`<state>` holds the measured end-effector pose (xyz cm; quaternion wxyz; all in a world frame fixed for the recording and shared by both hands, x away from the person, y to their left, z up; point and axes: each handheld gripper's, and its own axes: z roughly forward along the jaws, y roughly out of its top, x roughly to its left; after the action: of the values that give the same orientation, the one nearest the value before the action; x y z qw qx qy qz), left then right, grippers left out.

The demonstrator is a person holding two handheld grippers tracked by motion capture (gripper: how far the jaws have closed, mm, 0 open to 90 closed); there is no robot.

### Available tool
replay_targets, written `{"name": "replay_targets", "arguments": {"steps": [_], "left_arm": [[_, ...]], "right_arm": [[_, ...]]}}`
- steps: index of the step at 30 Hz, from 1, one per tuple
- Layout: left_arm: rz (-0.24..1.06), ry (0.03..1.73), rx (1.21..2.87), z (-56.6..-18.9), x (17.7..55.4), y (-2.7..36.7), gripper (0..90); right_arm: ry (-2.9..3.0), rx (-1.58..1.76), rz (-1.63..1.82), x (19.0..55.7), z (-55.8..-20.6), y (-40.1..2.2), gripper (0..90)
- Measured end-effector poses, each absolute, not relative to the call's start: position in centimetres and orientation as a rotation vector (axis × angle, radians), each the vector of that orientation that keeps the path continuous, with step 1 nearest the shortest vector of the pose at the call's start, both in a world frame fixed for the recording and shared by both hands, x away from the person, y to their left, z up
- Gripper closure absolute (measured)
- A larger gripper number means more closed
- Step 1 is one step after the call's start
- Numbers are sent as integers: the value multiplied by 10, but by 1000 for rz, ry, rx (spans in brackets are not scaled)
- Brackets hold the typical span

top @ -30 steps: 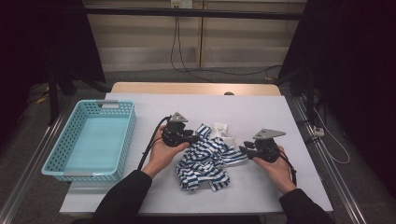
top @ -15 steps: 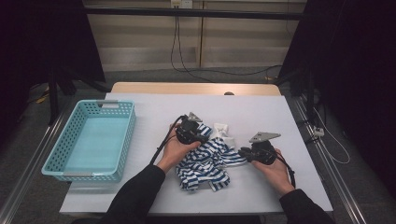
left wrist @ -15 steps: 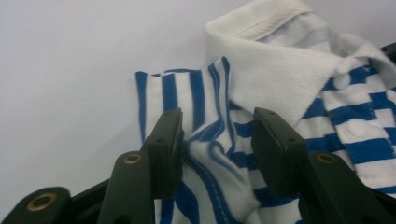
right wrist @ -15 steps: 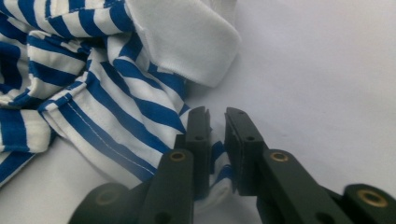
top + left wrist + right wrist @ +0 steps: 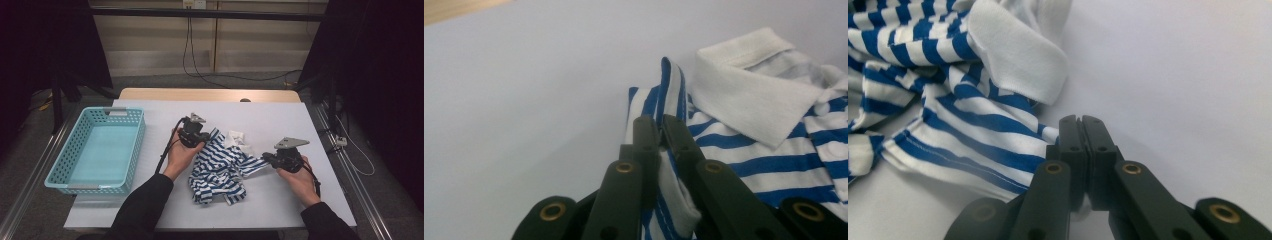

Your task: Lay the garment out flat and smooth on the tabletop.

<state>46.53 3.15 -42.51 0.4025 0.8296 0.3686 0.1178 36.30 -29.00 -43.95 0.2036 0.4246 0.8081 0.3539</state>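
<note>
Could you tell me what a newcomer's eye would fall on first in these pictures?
The crumpled blue-and-white striped shirt in the middle of the white table stands out first. The left gripper is shut on a fold beside its white collar, and the right gripper pinches an edge on the other side. A turquoise basket sits at the table's left end.

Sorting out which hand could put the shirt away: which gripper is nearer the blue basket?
Left. The left gripper sits just right of the basket; the right gripper is beyond the shirt.
</note>
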Motion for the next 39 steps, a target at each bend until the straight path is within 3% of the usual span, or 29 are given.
{"name": "replay_targets", "arguments": {"steps": [11,28,34,39], "left_arm": [[267,1060,2030,-432,460,79,856],[292,1221,1974,-444,446,105,818],[307,1190,1928,-435,445,111,711],[340,1172,1885,-427,443,114,692]], "right_arm": [[2152,1222,939,372,-437,-317,891],[2131,1255,835,384,-444,-324,882],[2124,1269,886,383,-443,-327,811],[2109,1260,965,382,-440,-326,711]]}}
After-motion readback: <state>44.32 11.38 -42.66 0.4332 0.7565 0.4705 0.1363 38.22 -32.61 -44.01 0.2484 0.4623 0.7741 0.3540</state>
